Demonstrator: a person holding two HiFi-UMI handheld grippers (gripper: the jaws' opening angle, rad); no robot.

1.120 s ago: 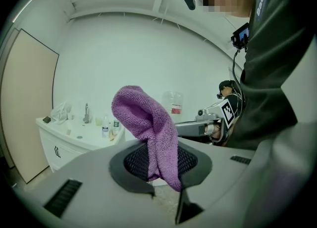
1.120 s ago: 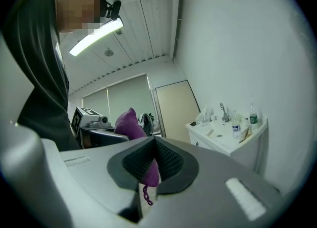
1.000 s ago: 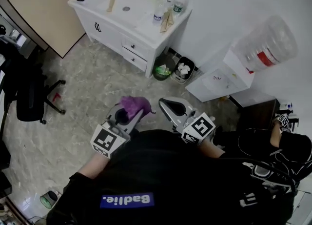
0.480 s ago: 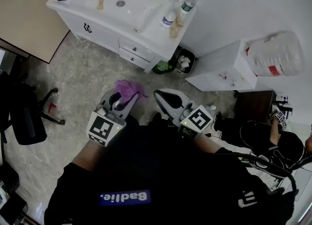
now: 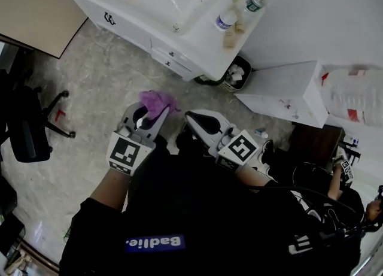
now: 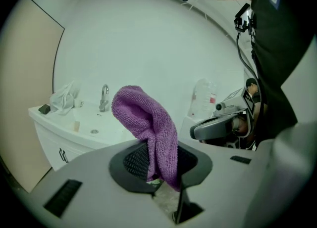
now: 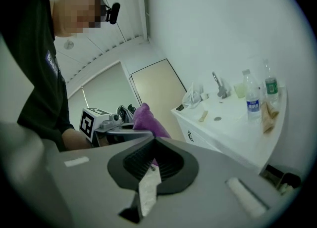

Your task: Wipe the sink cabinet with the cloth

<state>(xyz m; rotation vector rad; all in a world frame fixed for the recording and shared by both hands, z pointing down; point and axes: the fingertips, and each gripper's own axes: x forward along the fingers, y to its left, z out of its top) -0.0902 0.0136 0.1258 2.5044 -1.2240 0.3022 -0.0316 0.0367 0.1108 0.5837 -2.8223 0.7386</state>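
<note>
The white sink cabinet [image 5: 179,32] stands against the wall ahead, with its basin and drain on top. My left gripper [image 5: 145,120] is shut on a purple cloth [image 5: 157,101], held over the floor well short of the cabinet. In the left gripper view the cloth [image 6: 151,128] sticks up from between the jaws of my left gripper [image 6: 161,175], with the cabinet [image 6: 69,135] and faucet [image 6: 104,98] beyond it. My right gripper [image 5: 202,123] hangs beside the left one, shut and empty. The right gripper view has my right gripper [image 7: 152,166] with jaws together, the cloth [image 7: 148,119] and the cabinet [image 7: 223,130] beyond.
Bottles [image 5: 227,20] and small items stand on the counter's right end. Two bins [image 5: 237,73] sit on the floor beside the cabinet, then a low white unit [image 5: 286,92] with a water jug [image 5: 359,98]. A black office chair [image 5: 27,126] is at the left.
The view has closed in on the cabinet, which now sits larger and higher in the head view. Both grippers keep their pose, and the cloth stays in the left one.
</note>
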